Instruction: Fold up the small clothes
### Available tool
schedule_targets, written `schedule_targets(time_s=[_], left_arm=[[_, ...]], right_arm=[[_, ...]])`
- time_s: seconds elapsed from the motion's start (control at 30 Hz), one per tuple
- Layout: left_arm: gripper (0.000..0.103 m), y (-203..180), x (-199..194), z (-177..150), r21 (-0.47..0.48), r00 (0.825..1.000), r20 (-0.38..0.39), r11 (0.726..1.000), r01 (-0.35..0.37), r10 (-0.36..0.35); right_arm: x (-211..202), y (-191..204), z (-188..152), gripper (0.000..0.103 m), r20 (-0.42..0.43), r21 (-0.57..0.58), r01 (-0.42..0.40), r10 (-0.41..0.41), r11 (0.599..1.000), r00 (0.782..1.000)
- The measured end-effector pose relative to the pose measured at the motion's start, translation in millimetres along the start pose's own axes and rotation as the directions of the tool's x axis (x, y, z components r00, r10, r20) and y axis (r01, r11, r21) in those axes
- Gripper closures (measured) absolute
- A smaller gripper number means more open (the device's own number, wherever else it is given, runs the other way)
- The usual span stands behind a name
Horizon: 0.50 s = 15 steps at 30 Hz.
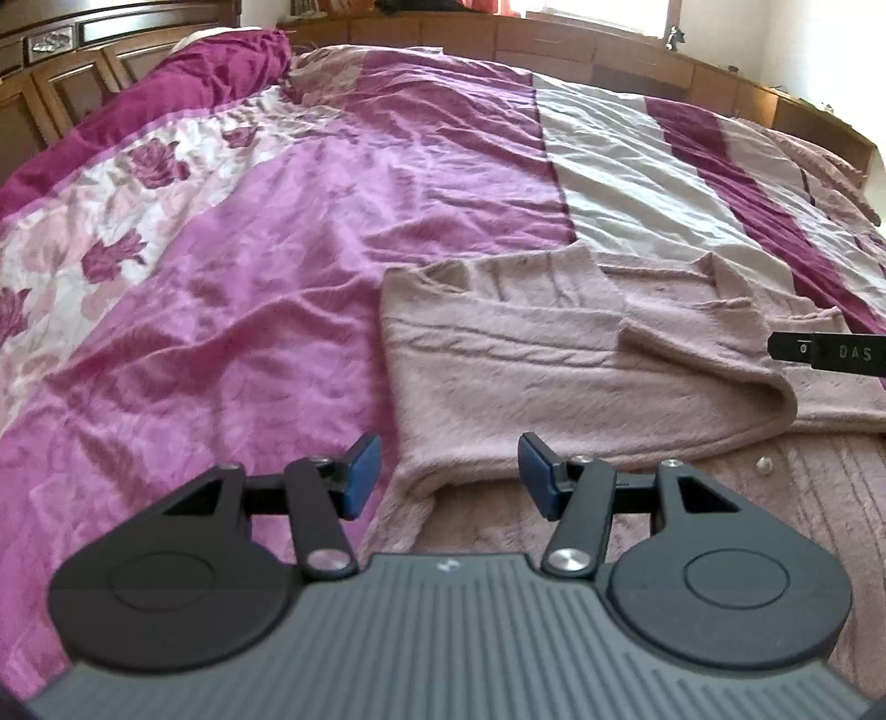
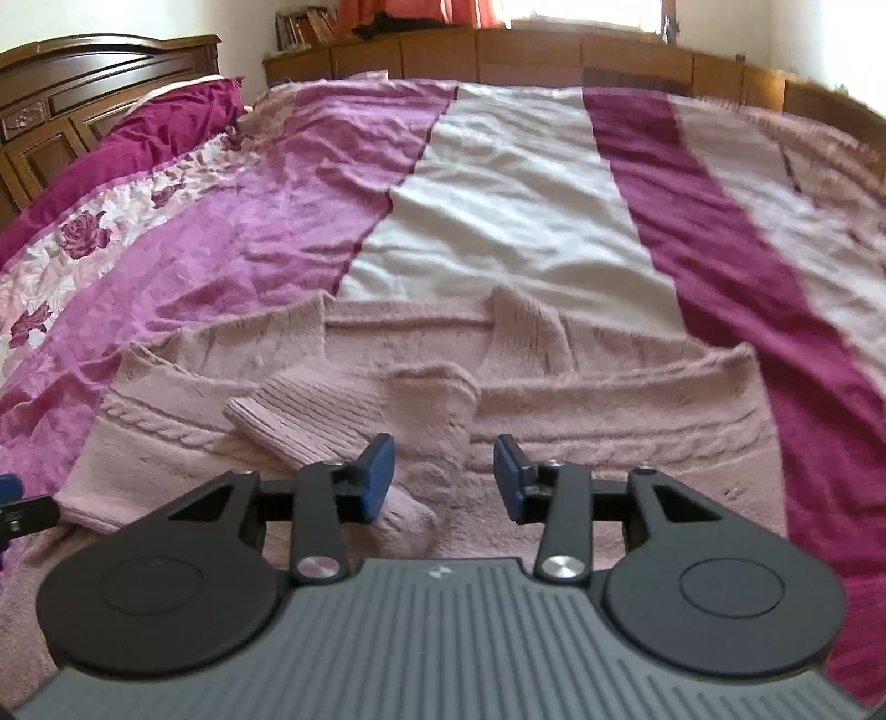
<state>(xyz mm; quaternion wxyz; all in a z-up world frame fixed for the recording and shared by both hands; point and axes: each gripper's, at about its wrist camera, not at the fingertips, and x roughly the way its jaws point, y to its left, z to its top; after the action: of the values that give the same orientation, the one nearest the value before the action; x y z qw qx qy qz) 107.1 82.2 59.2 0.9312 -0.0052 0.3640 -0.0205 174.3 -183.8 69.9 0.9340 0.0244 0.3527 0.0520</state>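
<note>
A pale pink knitted cardigan (image 2: 554,399) lies spread on the bed's bedspread (image 1: 277,277), which runs in stripes of pink, cream and dark magenta with a rose-printed band at the left; both sleeves are folded in across the cardigan's body, and in the right wrist view a ribbed cuff (image 2: 288,421) rests on the cable-knit front; a small button (image 1: 765,464) shows near the hem in the left wrist view. The left gripper (image 1: 449,476) hovers over the cardigan's left edge, its jaws spread with nothing pinched; the folded sleeve end lies below the gap, apart from the blue pads (image 1: 362,476). The right gripper (image 2: 444,479) hangs low above the middle of the cardigan, jaws spread, a bunched fold of knit below them but not gripped. A wooden headboard (image 2: 83,94) stands at the far left; wooden cabinets (image 2: 554,52) line the far side.
</note>
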Motion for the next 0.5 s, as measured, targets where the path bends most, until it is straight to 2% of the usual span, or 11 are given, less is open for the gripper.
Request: schedule_targets(time_s=[0.1,0.3,0.5], left_arm=[[0.046,-7,11,2,0.007,1.0,-0.018,1.0,-0.006,0.006],[0.046,-10,30,-2,0.024,0.998,-0.058,0.999,-0.024,0.026],[0.046,-8,38,-5,0.012,0.997,-0.073,0.999,-0.037,0.038]], right_arm=[[-8,17,2,0.053,0.026,-0.045,-0.038,0.039,0.998,0.999],[3,58,2,0.045,0.015,-0.144,-0.134,0.138,0.98,0.99],[37,82,-3,0.045,-0.047,-0.147,-0.143,0.138,0.979,0.989]])
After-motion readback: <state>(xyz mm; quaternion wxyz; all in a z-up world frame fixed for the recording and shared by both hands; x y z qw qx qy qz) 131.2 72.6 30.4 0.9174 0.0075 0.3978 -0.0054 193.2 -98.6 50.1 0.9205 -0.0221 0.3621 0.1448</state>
